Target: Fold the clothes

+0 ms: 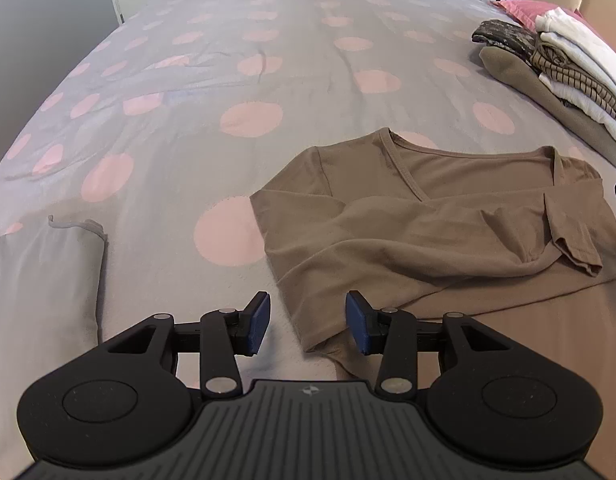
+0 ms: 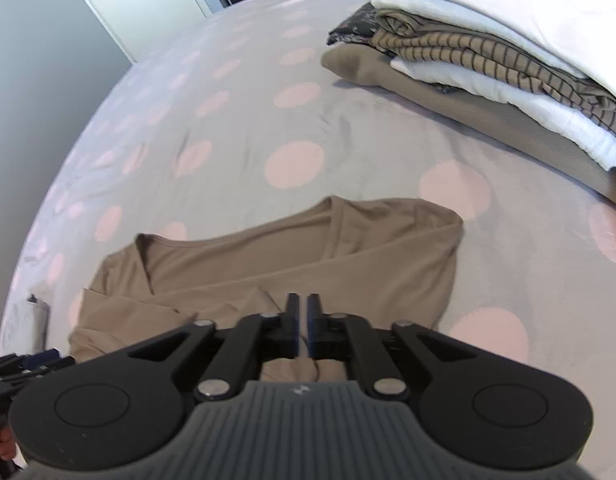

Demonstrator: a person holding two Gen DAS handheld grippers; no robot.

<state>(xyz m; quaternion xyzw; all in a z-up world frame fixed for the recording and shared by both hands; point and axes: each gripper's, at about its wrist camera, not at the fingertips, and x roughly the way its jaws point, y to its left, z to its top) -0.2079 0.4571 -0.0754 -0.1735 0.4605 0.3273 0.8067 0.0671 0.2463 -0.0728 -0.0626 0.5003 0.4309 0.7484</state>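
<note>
Shirt (image 1: 448, 216): tan V-neck, lies flat on bed (image 1: 268, 80) w/ both sleeves crossed over chest, i.e. narrowed for lengthwise fold. L gripper (image 1: 307, 322) wide open, empty, straddling shirt's near-left edge, prob. to pinch it. R gripper (image 2: 302, 326) nearly closed over lower shirt; fabric shows betw. fingers, hold uncertain. Folded stack (image 2: 488, 52) far right, apart, likely destination
</note>
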